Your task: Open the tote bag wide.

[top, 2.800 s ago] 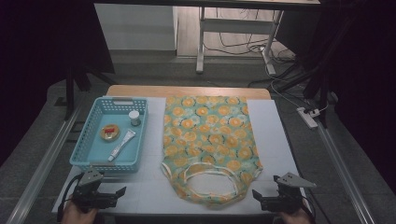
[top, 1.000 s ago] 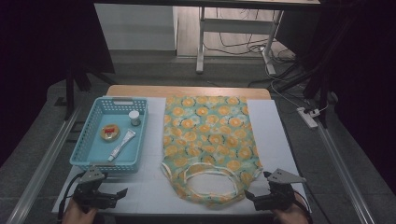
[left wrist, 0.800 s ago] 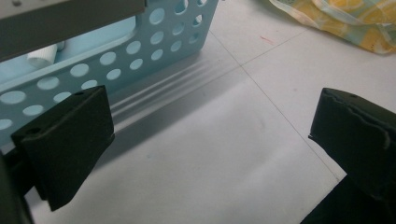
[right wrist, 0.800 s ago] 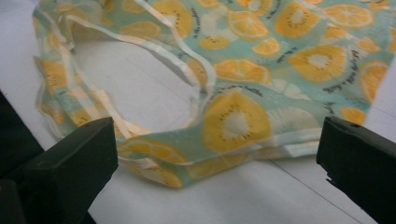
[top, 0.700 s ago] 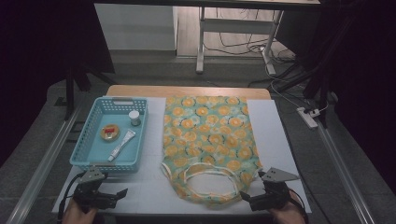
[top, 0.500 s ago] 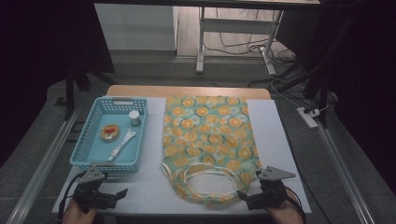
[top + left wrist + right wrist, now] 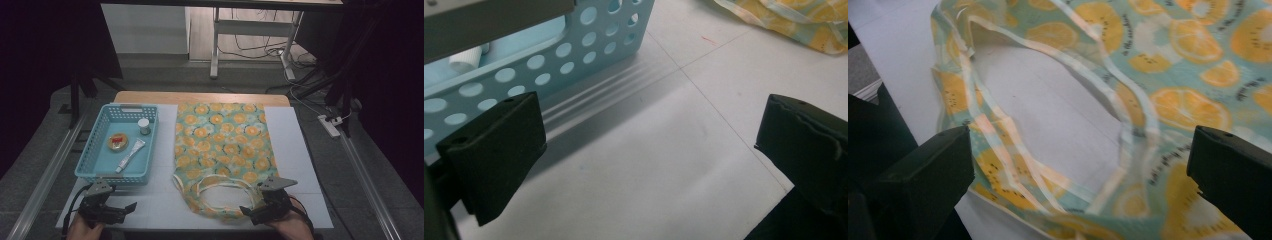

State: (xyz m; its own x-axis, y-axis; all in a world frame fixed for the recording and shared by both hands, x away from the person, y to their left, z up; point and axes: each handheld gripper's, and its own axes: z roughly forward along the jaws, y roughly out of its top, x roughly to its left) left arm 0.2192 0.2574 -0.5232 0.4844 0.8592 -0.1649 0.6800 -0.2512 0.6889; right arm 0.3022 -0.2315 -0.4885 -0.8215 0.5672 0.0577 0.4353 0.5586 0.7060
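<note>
A teal tote bag printed with orange slices lies flat on the white table mat, its looped handles toward the near edge. My right gripper hovers open at the bag's near right corner, jaws spread over the handles and fabric. My left gripper rests open at the near left, just in front of the light blue basket, nothing between its jaws. The perforated basket wall shows close in the left gripper view.
Inside the basket lie a small round tin, a white tube and a small jar. Metal rails run along both sides of the table. A power strip sits on the floor at the right.
My right gripper has moved left from the table's near right corner onto the bag's near edge and handles. The left gripper has stayed put.
</note>
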